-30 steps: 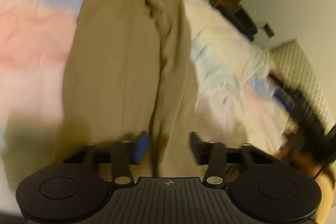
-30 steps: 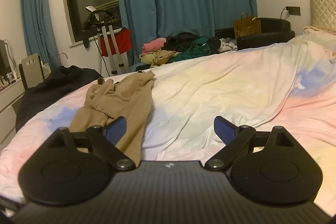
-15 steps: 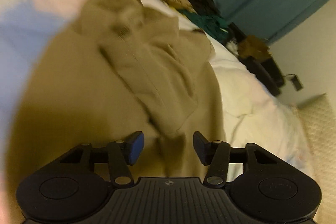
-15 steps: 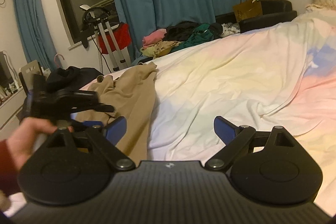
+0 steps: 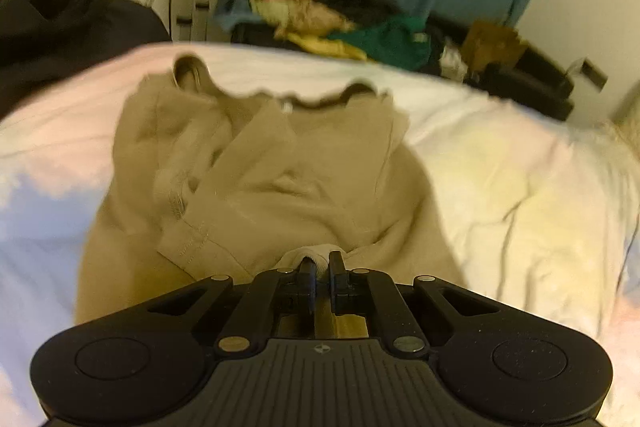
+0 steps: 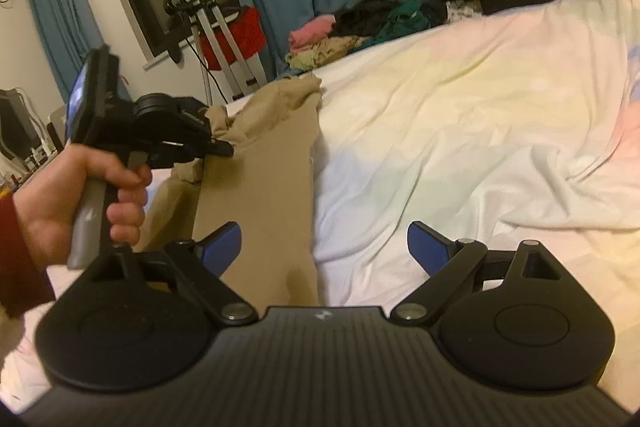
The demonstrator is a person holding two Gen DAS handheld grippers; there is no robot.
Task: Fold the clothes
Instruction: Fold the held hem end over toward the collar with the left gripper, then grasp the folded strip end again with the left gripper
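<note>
While the tan garment (image 5: 280,179) lay rumpled on the pastel bedsheet (image 5: 500,195), the left gripper (image 5: 319,269) pinched a fold at its near edge; the right gripper (image 6: 324,241) hovered over the sheet, jaws spread wide and empty.

Tan garment (image 5: 304,179), seemingly a sweatshirt, lies rumpled, partly folded, on bedsheet (image 5: 500,187).
</note>
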